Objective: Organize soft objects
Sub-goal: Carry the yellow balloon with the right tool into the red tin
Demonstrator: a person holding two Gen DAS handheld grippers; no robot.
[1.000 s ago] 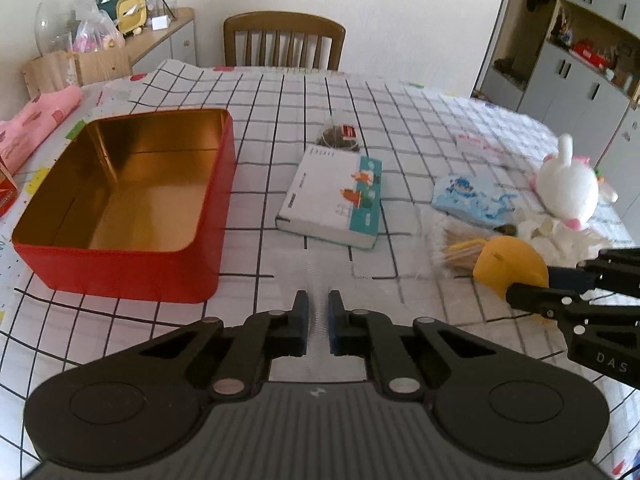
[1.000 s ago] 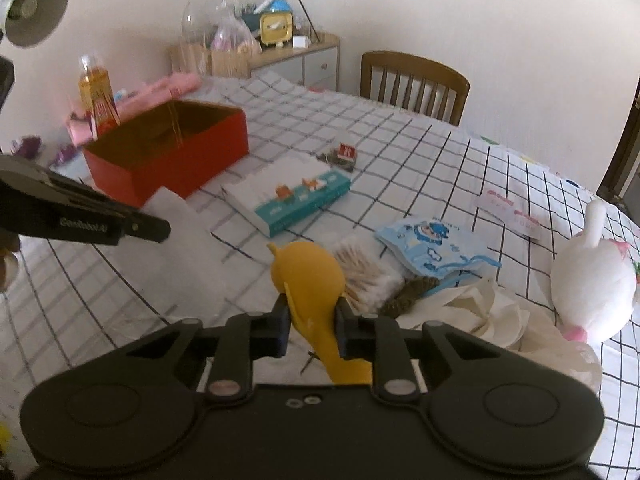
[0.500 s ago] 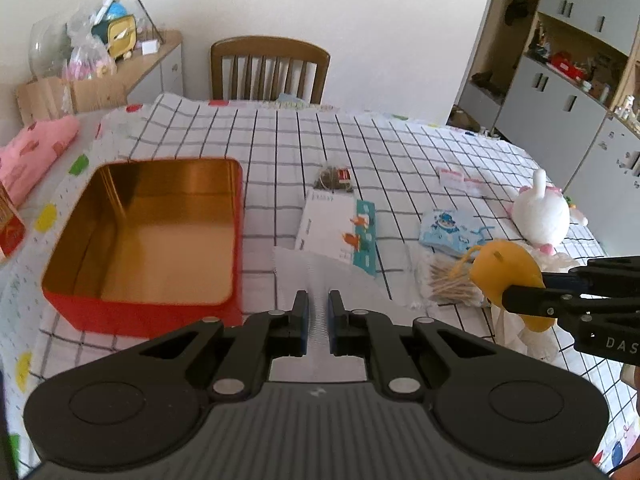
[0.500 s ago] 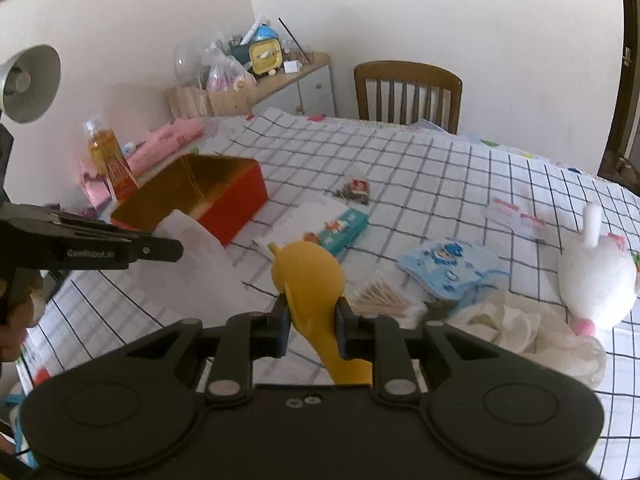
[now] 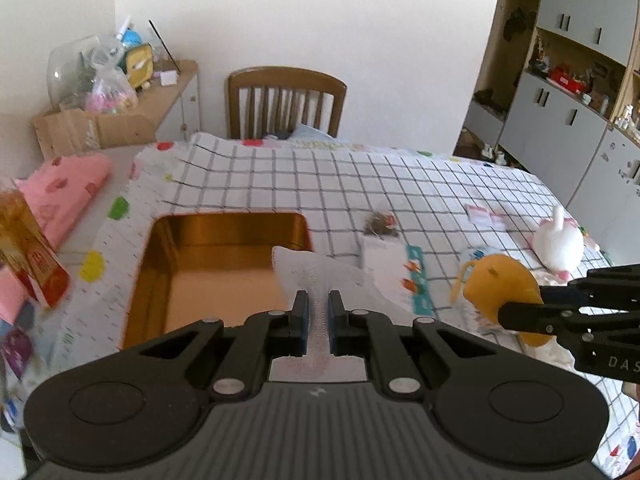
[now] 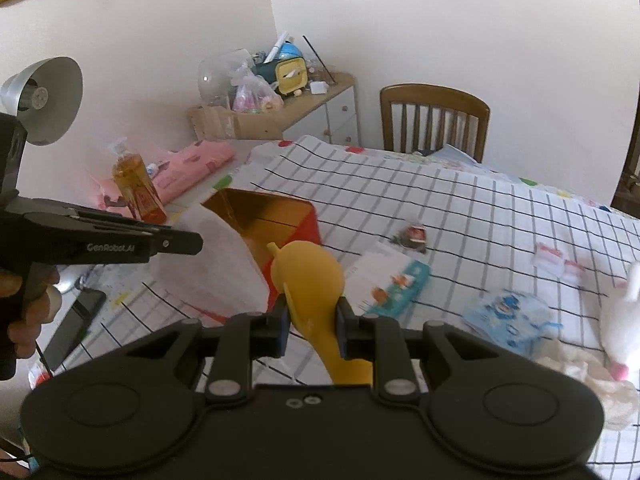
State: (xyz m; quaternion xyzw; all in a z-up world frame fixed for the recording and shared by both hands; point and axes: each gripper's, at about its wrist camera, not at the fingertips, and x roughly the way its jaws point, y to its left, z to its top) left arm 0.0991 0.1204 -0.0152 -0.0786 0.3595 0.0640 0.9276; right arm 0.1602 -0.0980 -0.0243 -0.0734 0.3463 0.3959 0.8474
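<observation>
Above a table spread with a white, black-checked cloth (image 5: 400,176), two hand-held grippers each carry a soft object near an open red tin (image 6: 308,220) with a gold interior. The left gripper (image 5: 318,312) has its jaws pinched fully together on a white mesh cloth (image 5: 316,272), which fans out in front of the fingertips and overlaps the tin's near right corner in the left wrist view; seen from the right wrist, the same cloth (image 6: 212,264) hangs pale and translucent from that gripper (image 6: 192,243) in front of the tin's left side. The right gripper (image 6: 311,316) is closed, jaws narrowly apart, on a yellow soft object (image 6: 310,280) with a rounded body and a small pointed tip, held off the table just in front of the tin's right-hand wall; from the left wrist it shows as a yellow disc (image 5: 500,288) to the right of the tin, clamped at the tips of the right gripper (image 5: 520,308). A white box with a teal edge (image 6: 384,284) lies on the cloth just right of the tin, a blue printed pouch (image 6: 512,316) farther right, and a white plush toy (image 5: 560,244) farther still. An amber pump bottle (image 6: 136,184) stands left of the tin, a pink roll (image 5: 68,188) behind it, and a wooden chair (image 5: 286,100) at the table's far edge beyond the tin.
</observation>
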